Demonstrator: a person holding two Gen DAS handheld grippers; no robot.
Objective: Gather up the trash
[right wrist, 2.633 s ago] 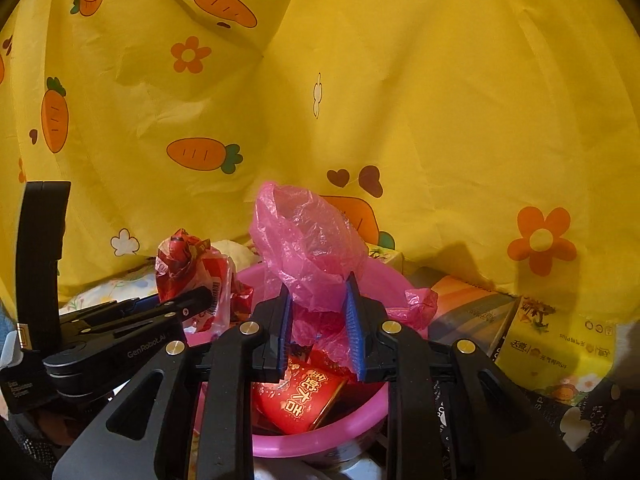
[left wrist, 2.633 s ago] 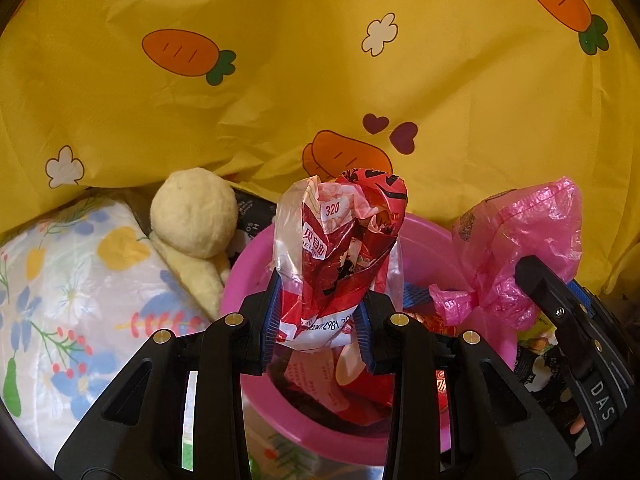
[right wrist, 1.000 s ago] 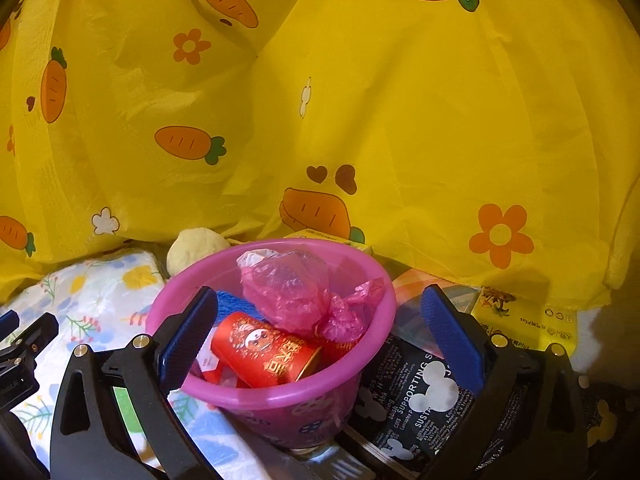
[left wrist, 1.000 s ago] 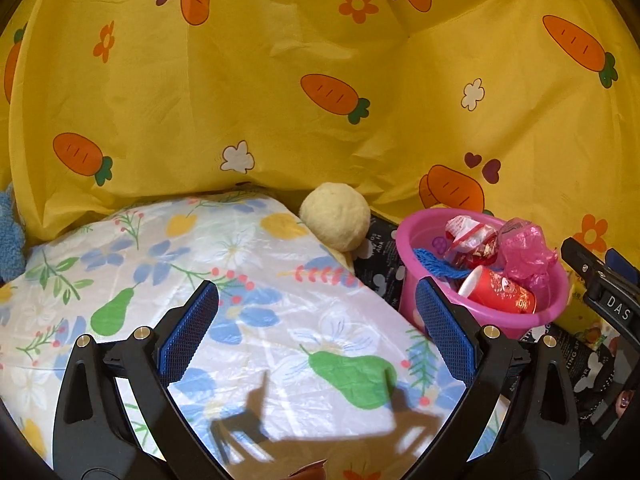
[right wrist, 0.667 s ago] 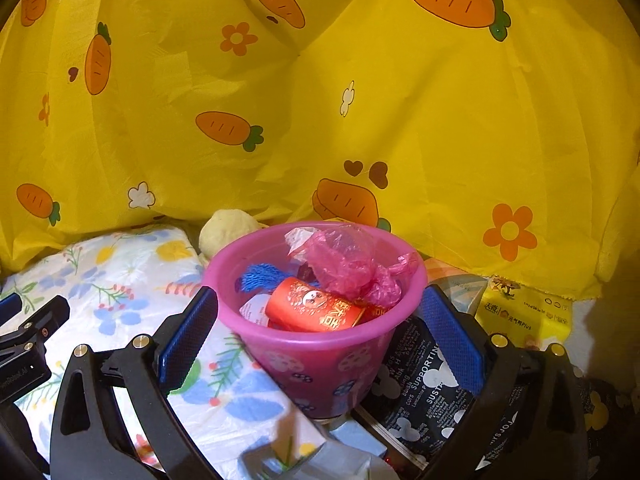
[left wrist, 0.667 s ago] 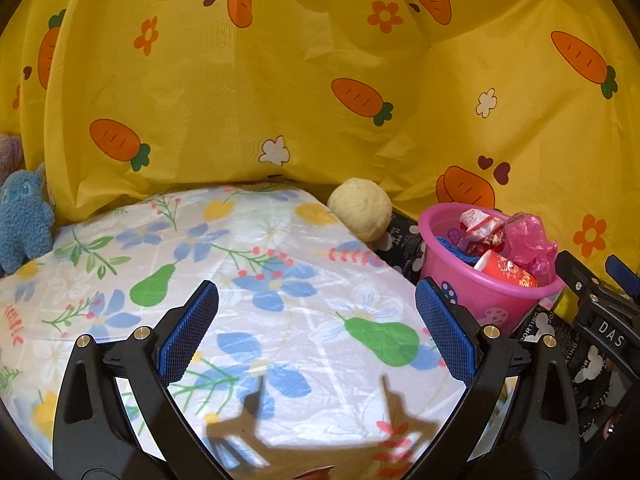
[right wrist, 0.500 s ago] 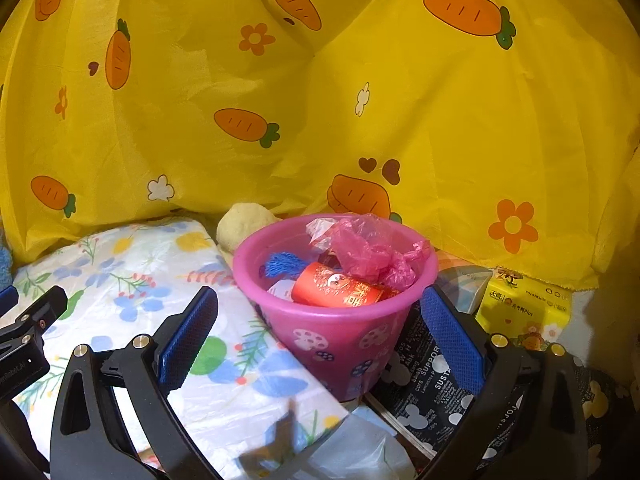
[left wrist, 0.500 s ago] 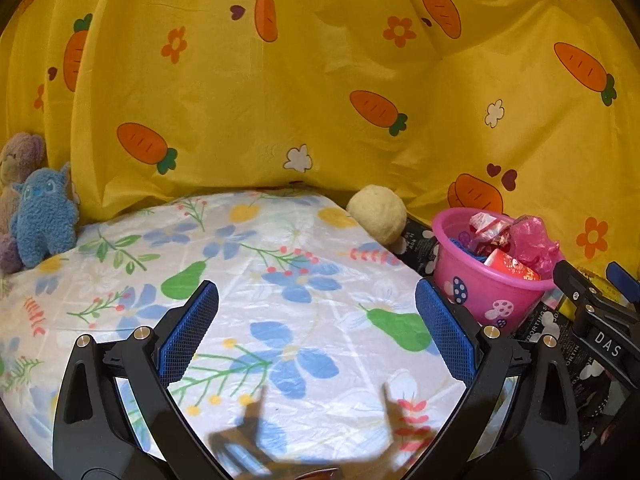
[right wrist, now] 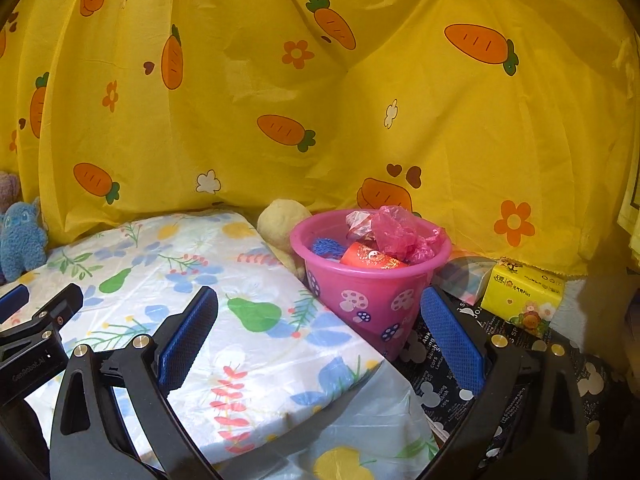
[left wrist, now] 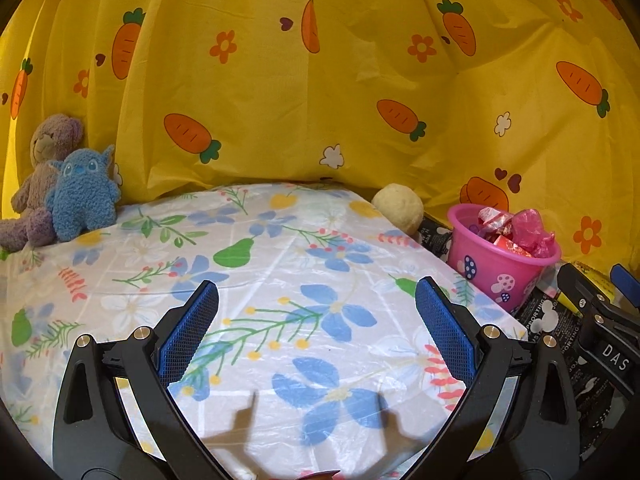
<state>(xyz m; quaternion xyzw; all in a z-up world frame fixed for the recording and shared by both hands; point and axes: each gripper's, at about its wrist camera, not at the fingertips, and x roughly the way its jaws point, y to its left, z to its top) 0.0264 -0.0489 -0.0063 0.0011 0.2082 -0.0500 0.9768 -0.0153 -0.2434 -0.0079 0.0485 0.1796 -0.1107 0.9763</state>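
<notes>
Both grippers gape; pink bucket (right wrist: 370, 280) stands upright, trash-filled.

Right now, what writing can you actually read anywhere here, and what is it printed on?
"DAS": right gripper.
"GenRobot.AI": left gripper, faint.
"Plus": yellow tissue pack; its other characters are too small.
"SUPPORTING", partly cut off: black mouse-print sheet.
Red can in the pink bucket: unreadable.

Pink bucket (right wrist: 370, 284) with mushroom print stands upright at 3 o'clock of the floral sheet, holding crumpled pink bag (right wrist: 396, 232), red packet (right wrist: 370, 258), wrapper (right wrist: 358, 220).
</notes>
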